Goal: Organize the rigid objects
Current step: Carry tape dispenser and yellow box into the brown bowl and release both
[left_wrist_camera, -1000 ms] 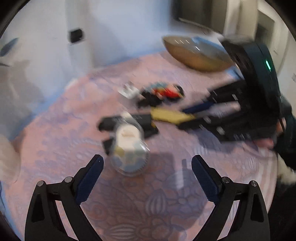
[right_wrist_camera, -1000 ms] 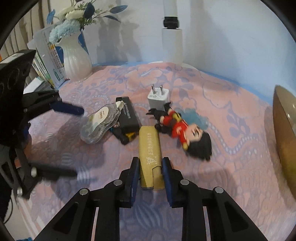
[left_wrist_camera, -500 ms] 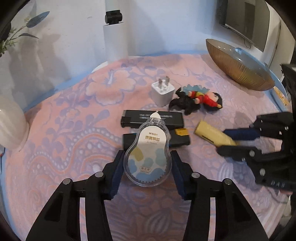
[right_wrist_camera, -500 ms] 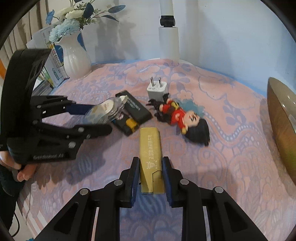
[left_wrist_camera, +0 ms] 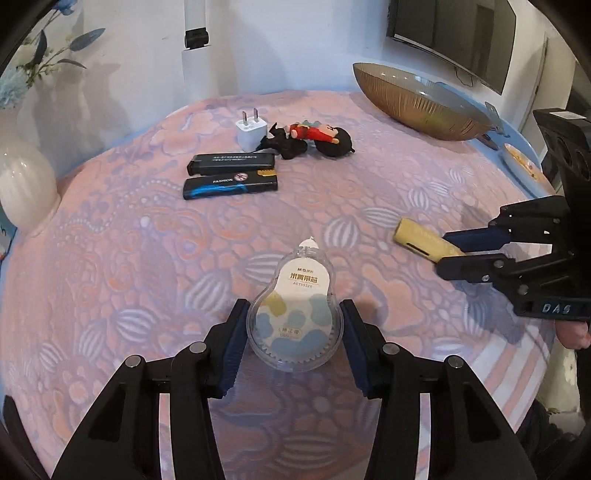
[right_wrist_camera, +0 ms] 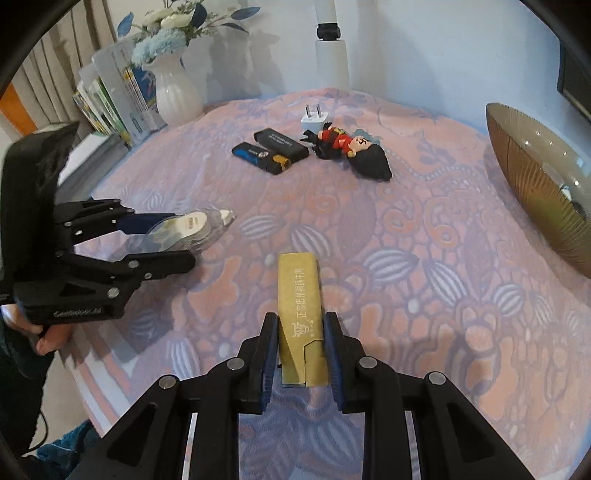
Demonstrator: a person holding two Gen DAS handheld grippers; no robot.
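My left gripper [left_wrist_camera: 293, 341] is shut on a clear pear-shaped correction tape case [left_wrist_camera: 293, 314] and holds it above the patterned cloth. It also shows in the right wrist view [right_wrist_camera: 188, 227]. My right gripper [right_wrist_camera: 300, 350] is shut on a flat gold box [right_wrist_camera: 301, 310], also seen in the left wrist view [left_wrist_camera: 424, 242]. Left on the table are two black lighters [left_wrist_camera: 231, 171], a white plug adapter [left_wrist_camera: 251, 133] and a small red-and-black doll [left_wrist_camera: 317, 138].
A large gold-brown bowl [left_wrist_camera: 417, 99] stands at the back right. A white vase with flowers [right_wrist_camera: 173, 88] and books [right_wrist_camera: 118, 96] stand at the back left. A white post [right_wrist_camera: 330, 55] stands behind the table. A TV [left_wrist_camera: 454, 33] hangs on the wall.
Both grippers have pulled back from the pile, each carrying its object. The left one closed on the tape case within the last second; the gold box stayed gripped.
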